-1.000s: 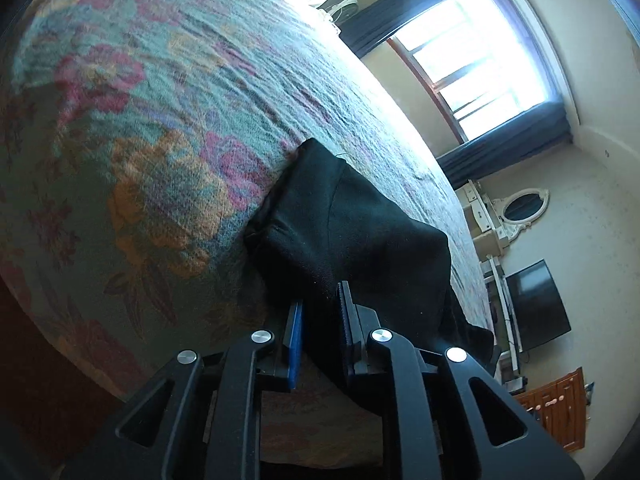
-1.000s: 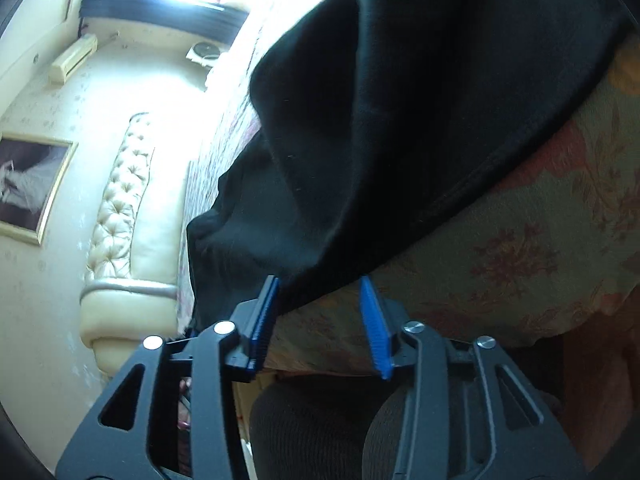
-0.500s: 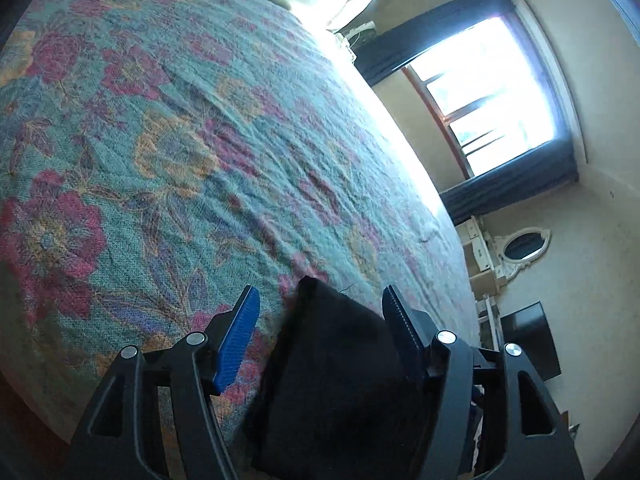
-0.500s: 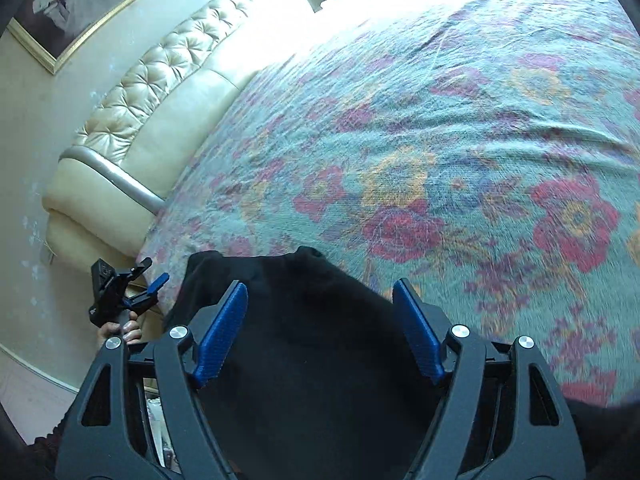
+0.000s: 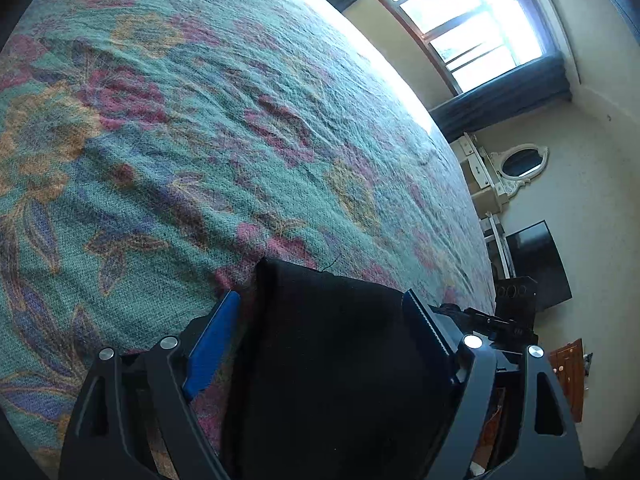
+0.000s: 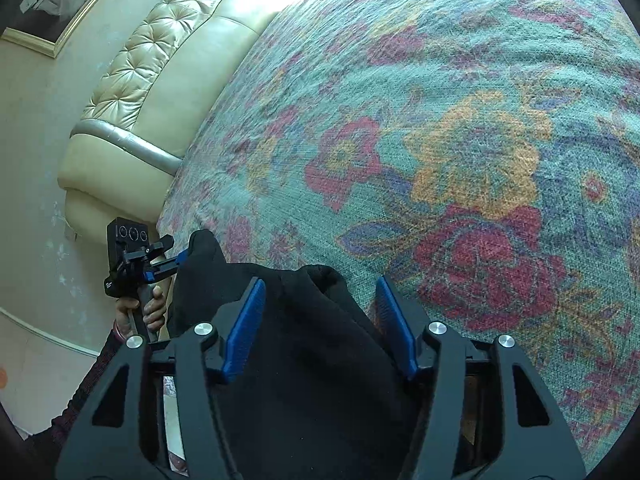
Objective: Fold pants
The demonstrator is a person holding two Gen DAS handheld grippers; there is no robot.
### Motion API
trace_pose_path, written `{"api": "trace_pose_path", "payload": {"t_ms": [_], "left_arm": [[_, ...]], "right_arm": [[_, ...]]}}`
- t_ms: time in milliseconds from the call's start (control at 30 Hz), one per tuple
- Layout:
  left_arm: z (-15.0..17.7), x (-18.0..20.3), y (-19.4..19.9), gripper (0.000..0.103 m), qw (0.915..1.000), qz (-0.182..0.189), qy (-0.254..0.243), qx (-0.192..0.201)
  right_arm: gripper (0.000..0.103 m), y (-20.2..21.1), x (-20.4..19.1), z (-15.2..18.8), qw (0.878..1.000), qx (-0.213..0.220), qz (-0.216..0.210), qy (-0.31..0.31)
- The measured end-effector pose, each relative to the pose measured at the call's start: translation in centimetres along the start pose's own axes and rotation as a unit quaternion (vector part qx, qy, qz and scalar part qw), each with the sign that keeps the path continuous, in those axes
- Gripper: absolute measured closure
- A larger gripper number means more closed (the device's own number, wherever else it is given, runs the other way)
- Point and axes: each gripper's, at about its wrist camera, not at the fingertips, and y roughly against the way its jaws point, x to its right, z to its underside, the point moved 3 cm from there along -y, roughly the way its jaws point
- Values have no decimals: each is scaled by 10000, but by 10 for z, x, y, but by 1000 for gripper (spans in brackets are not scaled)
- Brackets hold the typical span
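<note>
The black pants (image 5: 336, 344) lie bunched at the near edge of the floral bedspread (image 5: 200, 120). My left gripper (image 5: 320, 312) is open, its blue pads either side of the cloth's top edge and apart from it. In the right wrist view the pants (image 6: 312, 344) lie between the wide-open fingers of my right gripper (image 6: 320, 304). The left gripper (image 6: 160, 264) shows there too, at the cloth's far corner, held by a hand.
The bedspread (image 6: 460, 140) stretches far ahead of both grippers. A cream tufted headboard (image 6: 160, 60) stands at the bed's left side. A bright window (image 5: 472, 28), a white dresser with an oval mirror (image 5: 516, 164) and a dark TV (image 5: 536, 264) stand beyond the bed.
Both grippers have opened: a second ago the left was shut on the black cloth. Both have tilted up, so the bed top now fills the views and the pants lie low between the fingers.
</note>
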Motion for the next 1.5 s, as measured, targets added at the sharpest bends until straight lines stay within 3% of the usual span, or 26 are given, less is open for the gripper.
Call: {"api": "trace_pose_path", "payload": {"t_ms": [33, 100, 133, 167, 267, 333, 500, 533, 600, 667, 733, 800, 867, 900, 967, 1033, 1100, 1200, 1233, 1300, 1367, 1467, 1500], "left_arm": [[2, 4, -4, 37, 10000, -40, -64, -43], [4, 5, -13, 58, 9977, -613, -269, -90], [3, 1, -16, 68, 9965, -754, -356, -106], [3, -2, -16, 72, 9966, -743, -357, -67], [7, -7, -9, 79, 9966, -760, -323, 74], [10, -4, -1, 83, 9937, -991, -424, 290], [-1, -6, 36, 86, 9853, -1287, -142, 1117], [-4, -10, 39, 86, 9863, -1203, -59, 1124], [-6, -16, 37, 86, 9843, -1402, -75, 1074], [1, -24, 25, 85, 9815, -1705, -262, 831], [4, -29, 23, 83, 9820, -1662, -265, 854], [3, -34, 32, 77, 9851, -1398, -65, 999], [2, -35, 43, 72, 9862, -1147, 175, 1182], [3, -35, 50, 72, 9862, -1072, 226, 1245], [6, -38, 71, 72, 9796, -1301, 246, 1509], [11, -38, 90, 72, 9736, -1456, 296, 1733], [22, -33, 104, 72, 9699, -1481, 357, 1901], [41, -6, 105, 71, 9748, -1282, 161, 1819], [49, 9, 100, 71, 9771, -1226, 22, 1739], [63, 41, 84, 69, 9832, -1003, -192, 1513], [78, 76, 64, 57, 9883, -670, -322, 1328], [107, 130, 34, 56, 9929, -172, -587, 1017], [117, 149, 23, 56, 9934, -57, -711, 896]], "right_arm": [[47, -3, -2, -1, 10000, -47, 39, 72], [54, -5, -5, -2, 9997, -111, 130, 201], [73, -7, -7, -2, 9995, -152, 124, 251], [84, -11, -9, -2, 9992, -222, 148, 307], [91, -11, -13, -1, 9980, -224, 243, 530], [92, -4, -16, -5, 9976, -24, 298, 623], [96, 13, -33, -22, 9947, 454, 318, 871], [96, 13, -38, -26, 9942, 496, 278, 916], [96, 5, -43, -30, 9940, 431, 346, 946], [91, -9, -35, -29, 9937, 304, 647, 861], [86, -9, -24, -22, 9962, 372, 566, 548], [70, 18, -21, -11, 9950, 812, 470, 335], [43, 66, -26, 9, 9882, 1368, 598, 346], [39, 94, -26, 24, 9830, 1657, 703, 374], [36, 158, -21, 63, 9669, 2289, 1075, 338], [34, 226, 0, 109, 9470, 2934, 1302, -111], [34, 293, 41, 163, 9138, 3605, 1547, -1056], [38, 368, 110, 241, 8477, 4287, 2054, -2353], [48, 382, 136, 260, 8327, 4325, 2027, -2801], [53, 396, 179, 285, 8077, 4556, 1464, -3444], [57, 397, 206, 290, 7982, 4621, 1136, -3694], [57, 388, 234, 276, 8012, 4522, 1002, -3788], [59, 386, 241, 273, 7972, 4534, 1063, -3843]]}}
